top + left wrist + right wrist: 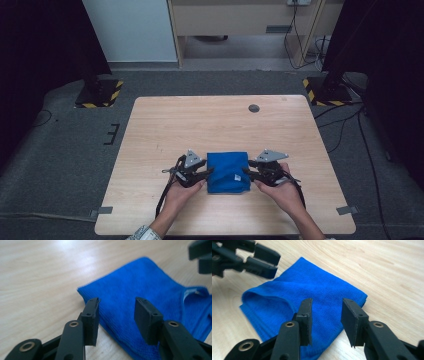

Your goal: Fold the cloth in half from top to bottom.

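A bright blue cloth [228, 171] lies folded into a compact, roughly square pad, flat on the worktop [200, 120] near its front edge. Its top layer lifts slightly at one side, and a small white tag peeks out there.

High view: fixed above person's side, faces forward and down, far off, takes in whole table [165, 115] and floor beyond. Left gripper view: close, low over tabletop, looks along own jaws onto blue cloth [140, 287]. Right gripper view: same closeness, from opposite side. All three share cloth; each gripper view catches other gripper.
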